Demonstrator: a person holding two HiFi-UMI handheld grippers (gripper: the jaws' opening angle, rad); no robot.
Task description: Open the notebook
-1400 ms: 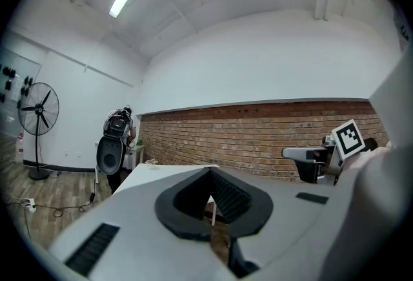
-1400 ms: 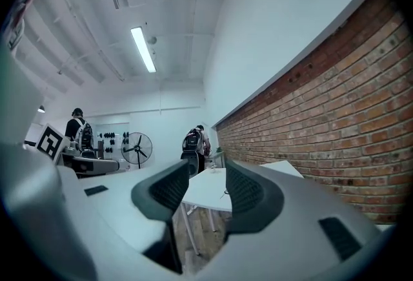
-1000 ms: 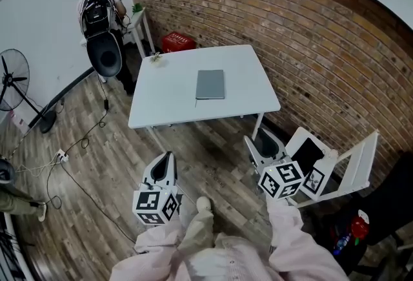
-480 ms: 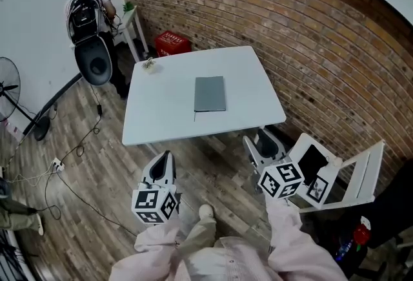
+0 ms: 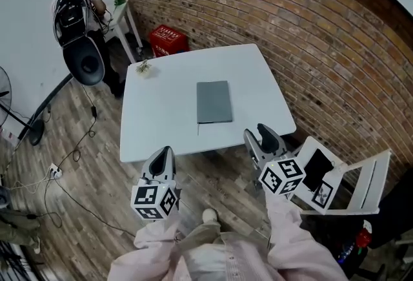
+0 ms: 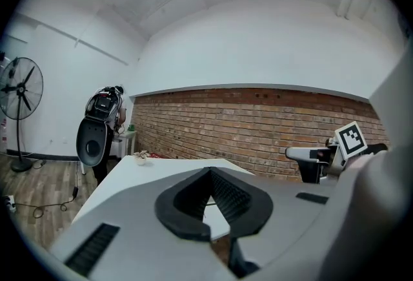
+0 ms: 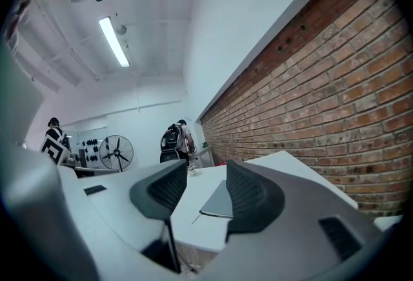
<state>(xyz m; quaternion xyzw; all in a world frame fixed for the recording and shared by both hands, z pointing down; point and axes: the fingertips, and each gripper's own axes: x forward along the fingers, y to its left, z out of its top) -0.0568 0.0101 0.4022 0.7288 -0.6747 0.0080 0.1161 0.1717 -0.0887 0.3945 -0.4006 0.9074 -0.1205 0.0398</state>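
Approach step; nothing has been touched yet. Nearest me, my left gripper [image 5: 165,156] has its jaws pressed together at the tips and carries nothing. It hangs over the wood floor [image 5: 90,163], just short of the desk [image 5: 161,118]. My right gripper [image 5: 258,135] has its jaws spread and is also empty. It sits at the desk's near edge, with a white folding chair [image 5: 352,176] close on its right. Further out, the notebook [image 5: 213,102] lies closed and flat near the middle of the desk, grey cover up, long side running away from me, well apart from both grippers. The right gripper view frames it between the open jaws, so that gripper looks lined up on it. I cannot tell which long edge is the spine. My judgement is that both grippers must first come in over the desk. One should then pin the book while the other works a jaw under the cover's free edge, which lies flush, so it needs a low, shallow entry. Beyond are a small plant [image 5: 143,67] at the far left corner and the brick wall [image 5: 310,47].
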